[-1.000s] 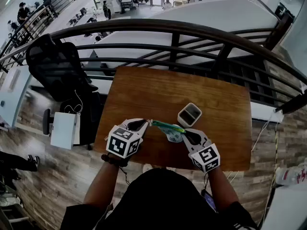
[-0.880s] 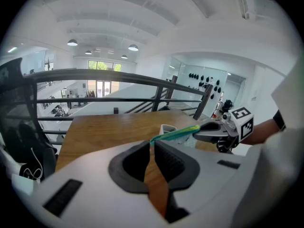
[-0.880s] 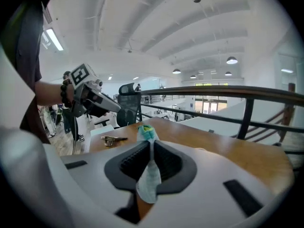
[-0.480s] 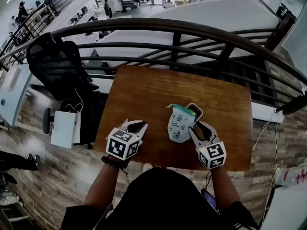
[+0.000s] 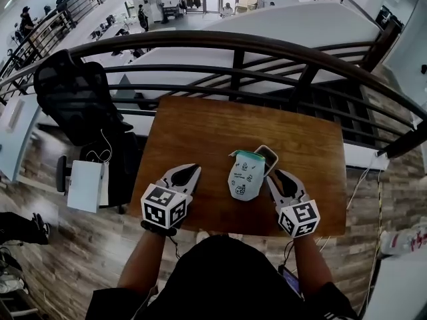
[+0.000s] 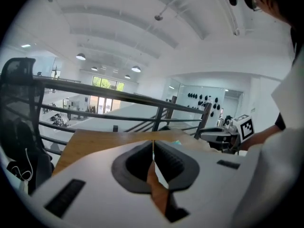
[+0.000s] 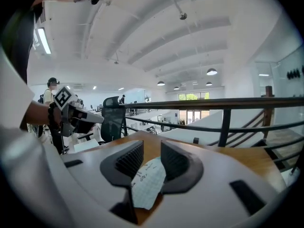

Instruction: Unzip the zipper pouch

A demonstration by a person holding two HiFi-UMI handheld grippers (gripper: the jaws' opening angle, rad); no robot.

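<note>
The zipper pouch (image 5: 245,175), white with small prints and a green top edge, stands upright on the wooden table (image 5: 200,132) just left of my right gripper (image 5: 272,177). In the right gripper view a lower corner of the pouch (image 7: 147,179) lies between the jaws of that gripper (image 7: 151,148). The jaws are closing, and a gap still shows between the pads. My left gripper (image 5: 189,173) hovers about a hand's width to the left of the pouch, shut with nothing in it (image 6: 153,144).
A small white open-topped container (image 5: 267,157) stands right behind the pouch. A dark metal railing (image 5: 233,45) runs along the table's far edge, with a drop beyond it. A black office chair (image 5: 73,92) and a white box (image 5: 85,185) stand to the left.
A second ago the pouch was stretched flat between both grippers. The left gripper let go and drew back left; the pouch swung upright beside the right gripper, whose jaws opened.
</note>
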